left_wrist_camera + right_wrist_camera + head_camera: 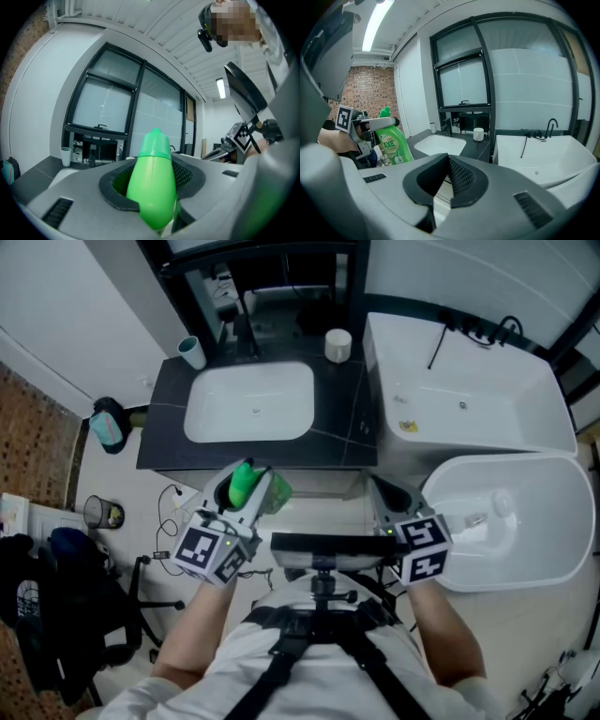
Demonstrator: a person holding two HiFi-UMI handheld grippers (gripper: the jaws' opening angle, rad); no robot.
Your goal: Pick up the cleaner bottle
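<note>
- The green bottle [151,185] is clamped upright in the left gripper [249,493]. The jaws are kept part-way apart by its body, and its cap is seen above them.
- The right gripper [446,182] is held to the right of it, apart from it, with its jaws closed fully on nothing.
- Both grippers are held before the dark counter [167,432], and the bottle is just off its front edge.
- A white sink [249,401] is set into the counter.
- A white cup [337,343] is stood at the counter's far right corner.
- A white tub [469,404] is seen to the right of the counter.
</note>
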